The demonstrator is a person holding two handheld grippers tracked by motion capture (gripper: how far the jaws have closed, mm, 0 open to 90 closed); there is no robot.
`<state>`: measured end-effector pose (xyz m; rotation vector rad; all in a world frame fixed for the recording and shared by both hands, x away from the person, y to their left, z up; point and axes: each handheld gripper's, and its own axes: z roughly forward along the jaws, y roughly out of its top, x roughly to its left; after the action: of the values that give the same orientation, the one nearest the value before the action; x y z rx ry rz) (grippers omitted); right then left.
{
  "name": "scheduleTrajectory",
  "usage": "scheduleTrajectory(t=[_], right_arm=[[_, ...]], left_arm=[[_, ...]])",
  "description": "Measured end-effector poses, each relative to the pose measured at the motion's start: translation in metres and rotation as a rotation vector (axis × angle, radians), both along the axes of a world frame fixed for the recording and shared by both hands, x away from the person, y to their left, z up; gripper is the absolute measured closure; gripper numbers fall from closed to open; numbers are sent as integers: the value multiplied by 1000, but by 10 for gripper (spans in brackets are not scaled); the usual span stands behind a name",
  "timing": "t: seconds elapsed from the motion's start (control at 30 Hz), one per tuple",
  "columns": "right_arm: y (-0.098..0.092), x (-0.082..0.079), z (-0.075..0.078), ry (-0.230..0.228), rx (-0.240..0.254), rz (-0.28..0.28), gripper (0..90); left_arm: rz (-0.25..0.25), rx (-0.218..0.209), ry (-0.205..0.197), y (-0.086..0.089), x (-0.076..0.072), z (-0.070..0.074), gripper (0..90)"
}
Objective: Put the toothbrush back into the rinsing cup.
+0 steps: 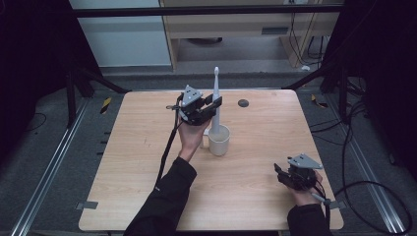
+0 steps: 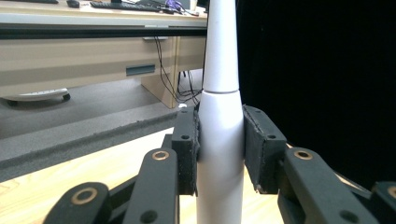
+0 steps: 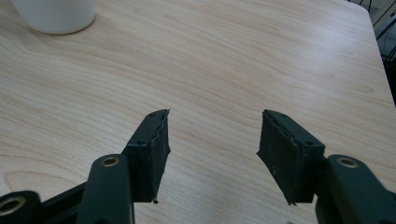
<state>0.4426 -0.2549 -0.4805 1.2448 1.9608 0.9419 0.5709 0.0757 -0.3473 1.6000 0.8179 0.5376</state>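
Left tool (image 2: 219, 154) clamped on slim white plastic electric toothbrush (image 2: 220, 140), upright in white ceramic cup (image 1: 219, 140) at surface centre. Judged light, rigid, slippery; grip thick handle. Right tool (image 3: 212, 149) wide open, empty, at 5 o'clock.

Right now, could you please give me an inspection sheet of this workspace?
Surface: light wooden table, with a small dark round spot near its far edge.
Job's things: white electric toothbrush standing upright in a white cup, brush head up.
Clutter: nothing seen.
Grippers: left gripper has its jaws closed on the toothbrush handle above the cup; right gripper sits open near the table's near right corner, holding nothing.
Cables: a black cable trails from the left gripper across the table; more cables lie on the floor at right.
Surroundings: grey floor, a wooden desk beyond the table, dark curtains on both sides.
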Motion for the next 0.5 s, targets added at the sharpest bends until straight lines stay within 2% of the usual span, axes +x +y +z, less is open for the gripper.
scheduleTrajectory(t=[0.27,0.43,0.5], right_arm=[[0,0,0,0,-2,3,427],[0,0,0,1,-5,2,427],[0,0,-1,2,-6,2,427]], left_arm=[[-18,33,7,-8,1,-16,666],[-18,45,42,-8,0,-33,665],[-19,49,45,-8,0,-35,666]])
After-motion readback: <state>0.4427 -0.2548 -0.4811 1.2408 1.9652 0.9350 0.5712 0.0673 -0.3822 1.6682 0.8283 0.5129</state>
